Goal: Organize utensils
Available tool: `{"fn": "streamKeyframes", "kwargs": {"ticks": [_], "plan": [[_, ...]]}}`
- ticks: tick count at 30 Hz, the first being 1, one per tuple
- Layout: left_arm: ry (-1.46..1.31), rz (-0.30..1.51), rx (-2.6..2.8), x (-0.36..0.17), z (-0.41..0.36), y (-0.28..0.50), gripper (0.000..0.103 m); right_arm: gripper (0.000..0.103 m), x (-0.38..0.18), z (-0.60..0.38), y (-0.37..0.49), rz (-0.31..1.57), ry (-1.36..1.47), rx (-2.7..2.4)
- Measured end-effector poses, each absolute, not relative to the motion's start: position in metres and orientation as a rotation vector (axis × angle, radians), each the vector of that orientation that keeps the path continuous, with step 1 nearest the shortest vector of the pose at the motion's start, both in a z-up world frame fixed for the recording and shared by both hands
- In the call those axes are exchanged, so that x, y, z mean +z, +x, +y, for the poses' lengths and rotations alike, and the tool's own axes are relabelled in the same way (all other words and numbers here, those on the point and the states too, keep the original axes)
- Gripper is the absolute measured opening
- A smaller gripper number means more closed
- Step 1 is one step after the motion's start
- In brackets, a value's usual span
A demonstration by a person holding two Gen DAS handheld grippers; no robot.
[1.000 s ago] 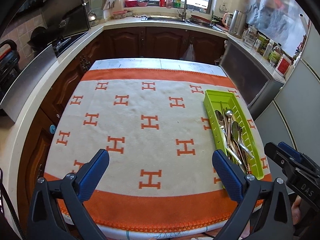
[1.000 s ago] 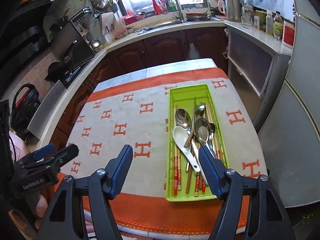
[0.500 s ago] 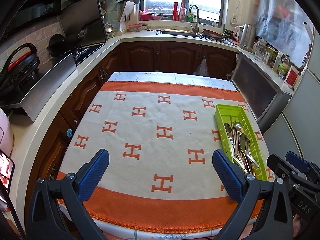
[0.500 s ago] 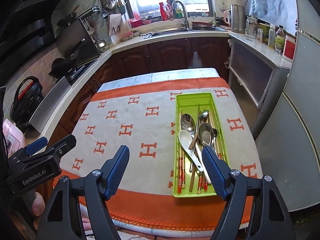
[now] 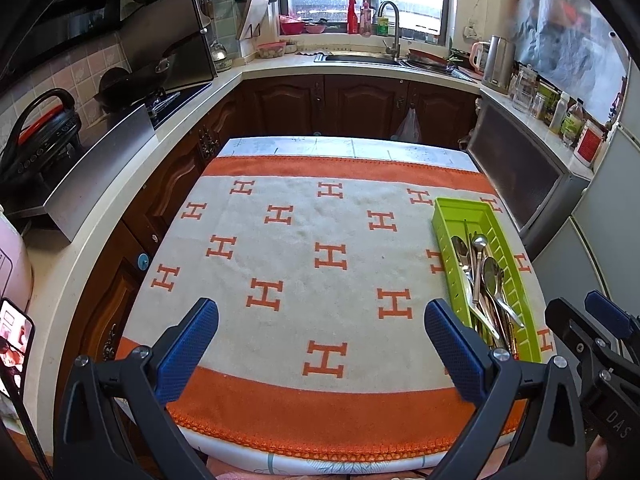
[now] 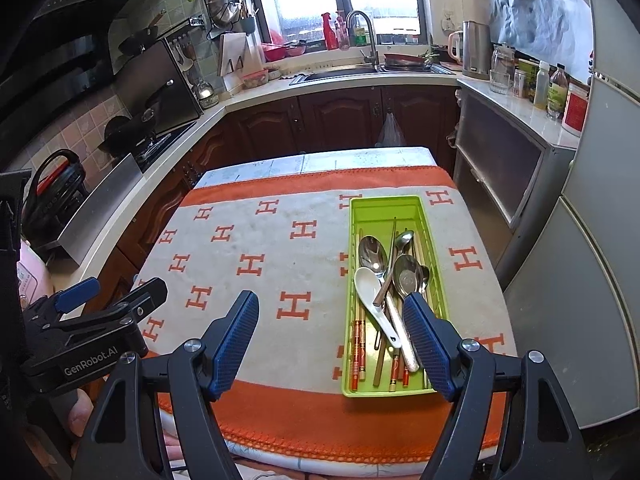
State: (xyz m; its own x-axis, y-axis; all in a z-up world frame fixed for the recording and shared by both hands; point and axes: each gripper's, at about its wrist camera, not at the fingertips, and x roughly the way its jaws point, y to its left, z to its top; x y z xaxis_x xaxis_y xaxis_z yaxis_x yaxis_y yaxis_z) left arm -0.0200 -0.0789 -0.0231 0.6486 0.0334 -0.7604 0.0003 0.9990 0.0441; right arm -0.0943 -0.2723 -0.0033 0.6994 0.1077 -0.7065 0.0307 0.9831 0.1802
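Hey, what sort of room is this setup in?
Most likely a home kitchen: a steel sink with a curved tap under the window, a black wok on a gas hob, and dark wooden cabinets beneath the worktop.

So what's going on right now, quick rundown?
Left gripper and right gripper open, empty, above the table edge. Utensils piled in green tray: white spoon, metal spoons, chopsticks. Nothing in the way.

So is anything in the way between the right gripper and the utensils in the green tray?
Nothing visible. The right gripper is open and empty above the near table edge, and only bare cloth lies between it and the green tray holding the utensils.
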Motion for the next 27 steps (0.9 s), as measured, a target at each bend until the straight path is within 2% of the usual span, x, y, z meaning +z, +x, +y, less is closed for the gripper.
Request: {"fn": "streamKeyframes", "kwargs": {"ticks": [27], "plan": [[0.073, 0.868, -0.001, -0.0233, -0.0871, -0.0189, 0.102, 0.076, -0.0052, -0.2664, -0.0868, 0.809, 0.179, 0.061]]}}
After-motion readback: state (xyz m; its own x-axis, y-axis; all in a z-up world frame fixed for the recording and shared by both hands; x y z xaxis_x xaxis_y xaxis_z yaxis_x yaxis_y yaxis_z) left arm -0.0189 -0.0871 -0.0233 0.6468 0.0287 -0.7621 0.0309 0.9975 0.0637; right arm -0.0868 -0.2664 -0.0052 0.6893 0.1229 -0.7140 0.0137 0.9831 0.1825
